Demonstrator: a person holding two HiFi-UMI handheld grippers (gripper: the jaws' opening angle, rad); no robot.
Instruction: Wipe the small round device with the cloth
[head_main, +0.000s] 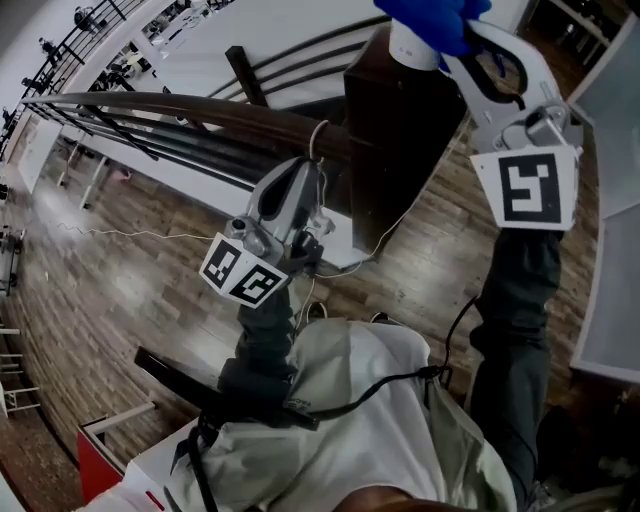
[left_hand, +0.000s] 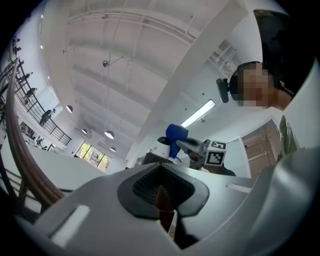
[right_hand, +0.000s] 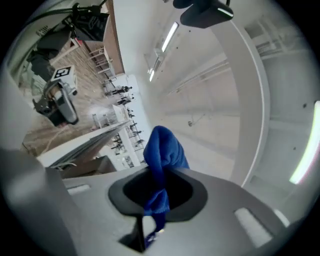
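Person: pale shirt (head_main: 370, 400) at the bottom of the head view, with both arms in dark sleeves (head_main: 515, 330) reaching forward.
Left gripper (left_hand: 162, 186): held low in front of the chest and well short of the stand. Its jaws are drawn together to a thin slit, with nothing between them. Its black-and-white marker cube (head_main: 245, 272) faces the head camera.
Right gripper (right_hand: 155, 195): raised farther out on the person's right. Its jaws are clamped on a bright blue cloth (right_hand: 162, 150), which bunches up past the jaw tips while a thin tail hangs back through the slot. Its marker cube (head_main: 530, 185) sits below the handle.
Blue cloth at the device: in the head view the cloth lies over the top of the device and appears to touch it.
Task's thing: a small round white device (head_main: 413, 47) with a dark cap stands on top of a tall dark brown stand (head_main: 400, 150). In the left gripper view it shows just left of the cloth.
Floor: wooden planks (head_main: 120, 270) lie around the base of the stand.
Beyond: a curved dark handrail (head_main: 200, 108) sweeps across behind the left gripper, and white walls and a ceiling with strip lights lie farther off.
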